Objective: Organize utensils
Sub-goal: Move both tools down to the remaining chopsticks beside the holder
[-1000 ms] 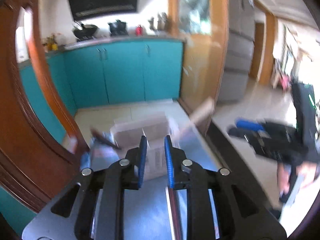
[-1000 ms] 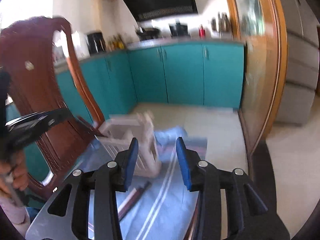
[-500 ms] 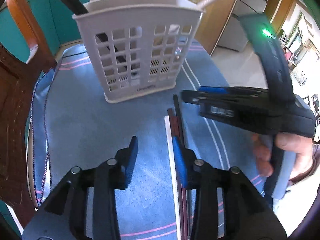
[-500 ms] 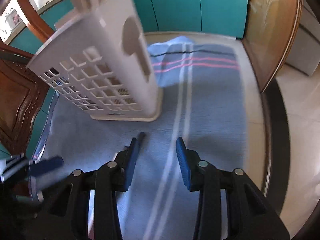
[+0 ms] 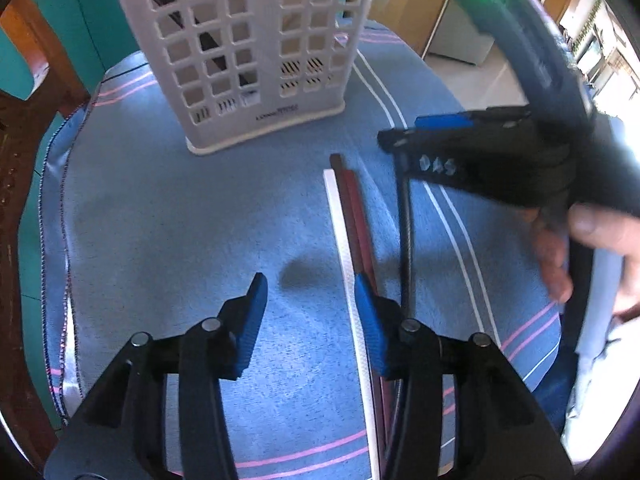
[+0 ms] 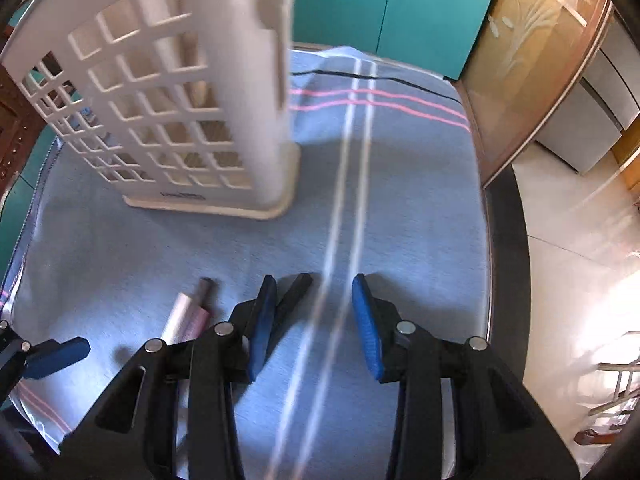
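A white plastic basket (image 5: pixel 244 52) stands upright at the top middle of the left wrist view. Its walls are a grid of square holes, and dark and pale sticks show inside it through the holes. It sits on a soft blue cloth (image 5: pixel 168 216) with thin pink and white stripes that covers the round desk (image 6: pixel 505 216), whose dark rim shows at the right of the right wrist view. Below the basket, in the middle of the left view, long thin chopsticks (image 5: pixel 352 216) lie flat on the cloth, side by side and touching. One is white and smooth, the next ones are dark red with square ends, and a black one lies just to their right. The left tongs (image 5: pixel 310 312) are black with blue ribbed pads, at the bottom of the picture. Their jaws have just been opening and now stand partly apart, gripping nothing; the white chopstick runs just inside the right pad. The right tongs (image 6: pixel 314 316), at the bottom of their own view, are also partly open and empty, over the white stripes. A hand (image 5: pixel 600 244) holds them at the right edge of the left view.
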The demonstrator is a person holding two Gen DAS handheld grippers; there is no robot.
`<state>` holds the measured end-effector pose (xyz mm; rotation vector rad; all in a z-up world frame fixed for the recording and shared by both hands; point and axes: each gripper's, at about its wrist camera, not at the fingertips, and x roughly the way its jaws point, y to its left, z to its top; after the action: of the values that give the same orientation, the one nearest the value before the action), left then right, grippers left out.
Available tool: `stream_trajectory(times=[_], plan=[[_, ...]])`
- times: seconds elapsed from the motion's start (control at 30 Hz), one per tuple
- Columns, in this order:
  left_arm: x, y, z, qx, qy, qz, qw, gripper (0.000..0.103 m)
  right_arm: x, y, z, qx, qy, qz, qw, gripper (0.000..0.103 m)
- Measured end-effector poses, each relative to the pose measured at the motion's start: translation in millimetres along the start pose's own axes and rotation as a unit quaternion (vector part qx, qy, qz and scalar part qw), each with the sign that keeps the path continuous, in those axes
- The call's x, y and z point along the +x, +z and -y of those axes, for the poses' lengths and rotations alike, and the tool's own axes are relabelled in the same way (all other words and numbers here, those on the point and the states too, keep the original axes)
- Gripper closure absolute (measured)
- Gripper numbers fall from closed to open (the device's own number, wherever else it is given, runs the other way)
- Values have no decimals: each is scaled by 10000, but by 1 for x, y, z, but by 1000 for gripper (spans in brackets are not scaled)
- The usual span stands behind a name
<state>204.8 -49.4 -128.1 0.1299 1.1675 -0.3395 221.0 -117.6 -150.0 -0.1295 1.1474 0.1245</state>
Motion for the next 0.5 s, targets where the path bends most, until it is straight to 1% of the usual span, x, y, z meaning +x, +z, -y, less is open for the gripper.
stream_trajectory(times=[0.07, 0.17, 0.2, 0.23, 0.3, 0.37, 0.4, 0.47, 0.5], plan=[[5, 0, 4, 42, 17, -39, 10000, 57, 0, -2, 8, 82, 39, -3, 10000, 64], [7, 1, 10, 67, -62, -11, 10000, 57, -4, -1, 15, 157, 105, 6, 9998, 64], [8, 2, 10, 58, -34, -2, 10000, 53, -5, -2, 16, 153, 93, 17, 9998, 64], [9, 2, 11, 20, -7, 8, 10000, 53, -6, -2, 16, 153, 95, 24, 9998, 64], [12, 6, 6, -151, 125, 40, 9998, 55, -4, 0, 22, 159, 109, 28, 9998, 64], [15, 9, -1, -339, 38, -5, 9994, 57, -5, 0, 22, 172, 109, 28, 9998, 64], [14, 10, -5, -430, 20, -13, 9991, 59, -6, 1, 22, 178, 109, 28, 9998, 64], [9, 8, -10, -533, 118, 32, 9985, 64, -4, 5, 27, 191, 117, 31, 9997, 64], [7, 8, -12, -594, 163, 71, 9981, 76, -5, 6, 25, 195, 119, 34, 9997, 64]])
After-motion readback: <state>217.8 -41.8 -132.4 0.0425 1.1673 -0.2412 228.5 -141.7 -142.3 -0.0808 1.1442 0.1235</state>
